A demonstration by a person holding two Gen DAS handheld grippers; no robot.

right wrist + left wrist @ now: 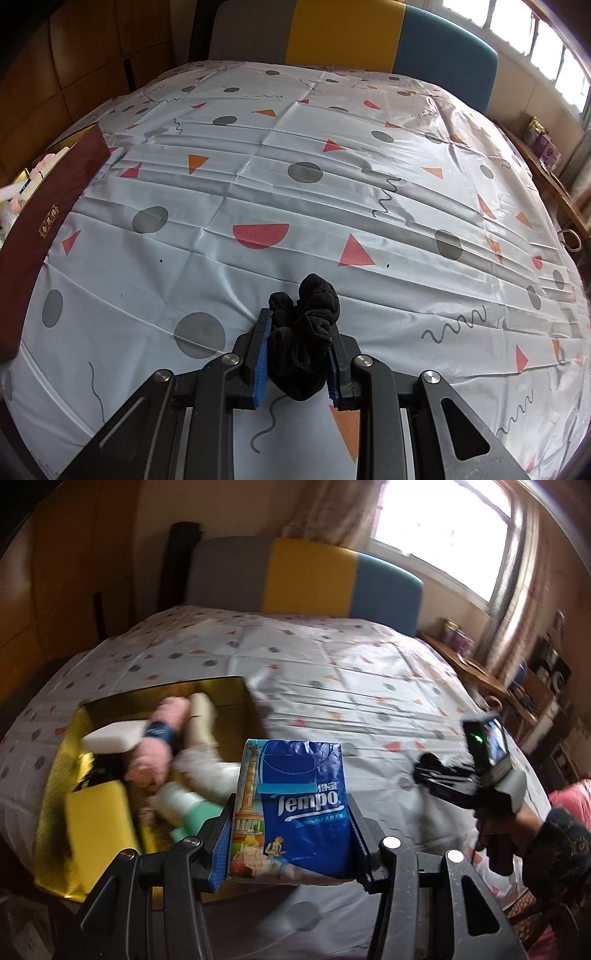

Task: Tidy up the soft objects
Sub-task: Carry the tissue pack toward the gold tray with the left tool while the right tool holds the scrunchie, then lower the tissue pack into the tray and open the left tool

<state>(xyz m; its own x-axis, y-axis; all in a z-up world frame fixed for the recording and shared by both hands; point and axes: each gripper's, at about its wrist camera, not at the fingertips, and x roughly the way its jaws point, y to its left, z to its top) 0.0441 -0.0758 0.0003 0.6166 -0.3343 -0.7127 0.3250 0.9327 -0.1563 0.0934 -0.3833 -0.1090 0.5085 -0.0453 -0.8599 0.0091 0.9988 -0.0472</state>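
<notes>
The left gripper has its jaws clamped on either side of a blue Tempo tissue pack, which stands upright between the blue pads and is held clear of the bed. Across the bed, the right gripper has its jaws squeezed nearly together on a bunched black sock, whose crumpled top pokes out past the fingertips above the patterned sheet.

Just left of the tissue pack in the left wrist view sits a gold-lined box, open at the top and resting on the sheet. Inside it, blurred, lie a pink plush item with a blue band, a white foam block, a yellow sponge, a pale green bottle and a cream-coloured roll. The same box shows its dark red outer wall at the left edge of the right wrist view, well apart from the sock.

The right gripper appears at the right of the left wrist view, carried by a hand in a dark patterned sleeve. Behind the bed stands a headboard in grey, yellow and blue panels, with a bright window and curtains to the right.
</notes>
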